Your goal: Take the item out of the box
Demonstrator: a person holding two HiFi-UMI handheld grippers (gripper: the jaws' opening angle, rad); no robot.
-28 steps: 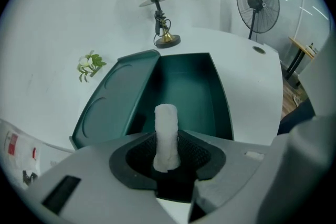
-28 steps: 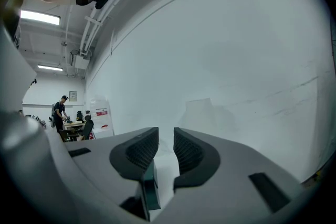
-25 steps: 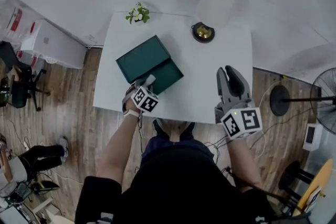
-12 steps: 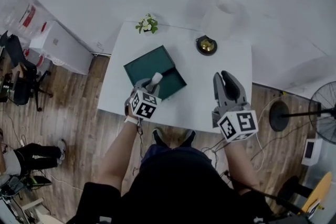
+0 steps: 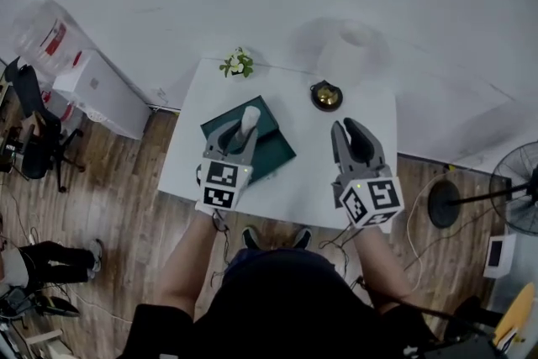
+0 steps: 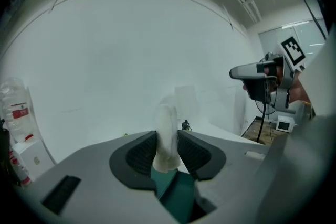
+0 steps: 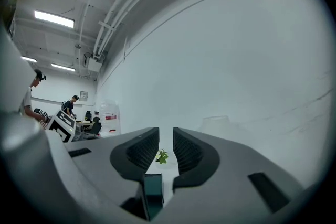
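A dark green box (image 5: 267, 145) lies on the white table (image 5: 298, 172), towards its left side. My left gripper (image 5: 238, 129) hovers above the box, shut on a pale white, upright item (image 5: 250, 118). In the left gripper view the white item (image 6: 168, 136) is pinched between both pads, with the green box (image 6: 176, 194) below it. My right gripper (image 5: 349, 130) hangs over the table's right part, open by a narrow gap and holding nothing. The right gripper view shows only air between its jaws (image 7: 161, 147), and the green box (image 7: 153, 191) low down.
A small brass bell (image 5: 325, 96) and a white cylinder (image 5: 349, 50) stand at the table's far right. A little green plant (image 5: 238, 63) sits at the far left corner. White boxes (image 5: 97, 88) are on the floor at left, and a fan (image 5: 513, 189) at right.
My left gripper has risen from the box's edge with the white item in it, and now points further over the box. The right gripper has shifted slightly left.
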